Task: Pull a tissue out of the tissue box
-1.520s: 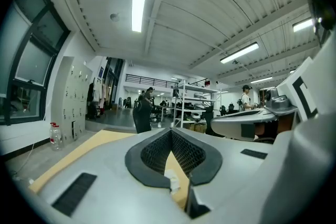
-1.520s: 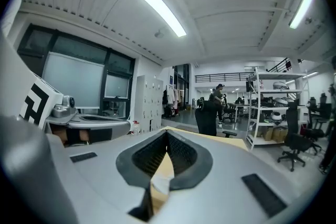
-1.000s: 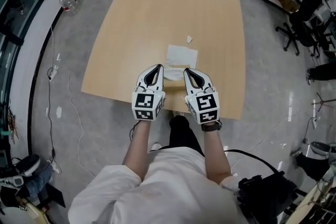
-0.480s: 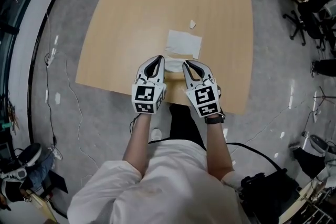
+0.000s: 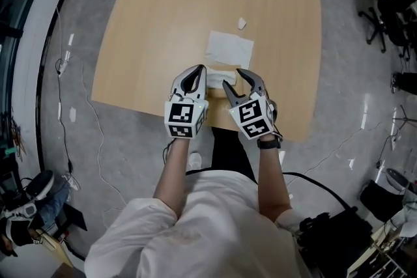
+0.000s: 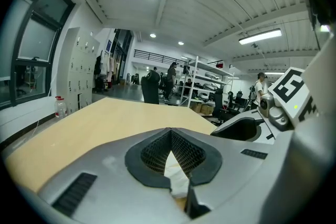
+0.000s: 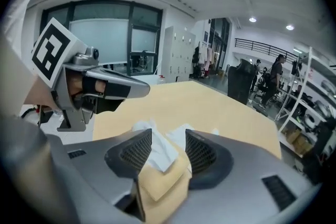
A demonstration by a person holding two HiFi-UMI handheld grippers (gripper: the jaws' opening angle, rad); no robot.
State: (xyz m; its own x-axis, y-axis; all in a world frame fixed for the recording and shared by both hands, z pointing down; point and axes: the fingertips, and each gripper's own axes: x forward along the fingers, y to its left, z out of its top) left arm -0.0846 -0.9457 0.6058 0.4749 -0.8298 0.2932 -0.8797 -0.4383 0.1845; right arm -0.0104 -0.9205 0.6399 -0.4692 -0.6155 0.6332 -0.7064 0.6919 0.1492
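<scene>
The tissue box (image 5: 216, 82) sits near the table's front edge, between my two grippers. In the right gripper view it is a tan box (image 7: 160, 189) with a white tissue (image 7: 157, 153) sticking up from its top. My right gripper (image 5: 232, 79) is just over it with its jaws opening, and the tissue stands between the pads (image 7: 137, 150) without being pressed. My left gripper (image 5: 197, 72) is shut with its tips together at the box's left side. In the left gripper view a bit of white tissue (image 6: 177, 178) shows through the gap below that gripper's (image 6: 170, 131) closed tips.
A flat white tissue (image 5: 230, 49) lies on the wooden table (image 5: 163, 16) just beyond the box, and a small white scrap (image 5: 242, 23) lies farther back. The table's front edge runs under my hands. Shelves and office chairs stand to the right.
Both grippers have sunk toward the tissue box. The right gripper has tilted and rolled, and its jaws, shut before, now stand apart around the tissue.
</scene>
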